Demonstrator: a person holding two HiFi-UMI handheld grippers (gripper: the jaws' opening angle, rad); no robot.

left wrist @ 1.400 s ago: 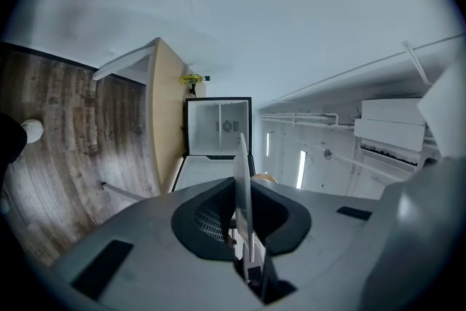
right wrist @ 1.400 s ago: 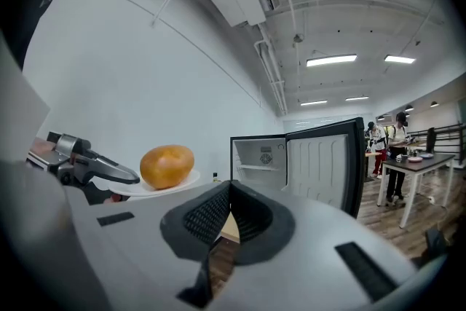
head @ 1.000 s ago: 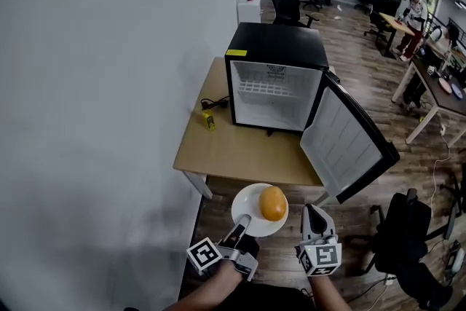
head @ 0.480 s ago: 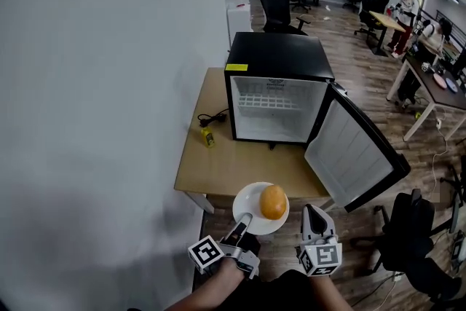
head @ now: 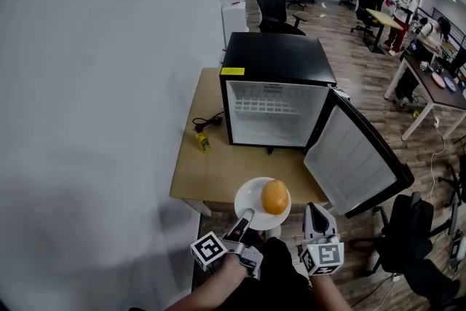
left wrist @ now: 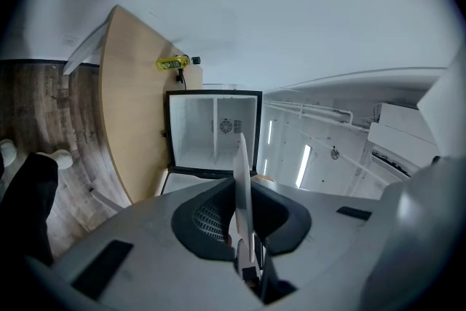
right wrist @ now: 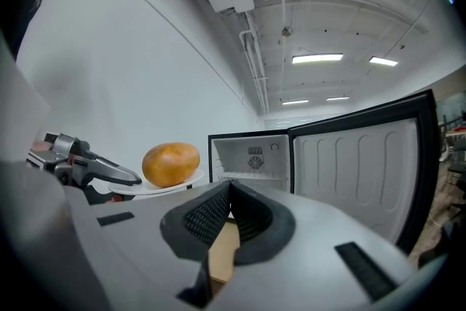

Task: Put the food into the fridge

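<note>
Over the near edge of the table (head: 196,171), the left gripper (head: 245,218) pinches the rim of a white plate (head: 247,197), held level with the food (head: 274,197) on it. Beyond, the fridge (head: 277,76) faces the plate, its door (head: 353,160) swung wide to the right. The right gripper (head: 313,211), jaws together on nothing, points forward just beside the plate.

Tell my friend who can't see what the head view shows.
The left tongs hold a white plate with a round orange food in front of an open, empty black fridge on a wooden table. The right tongs hold nothing.
</note>
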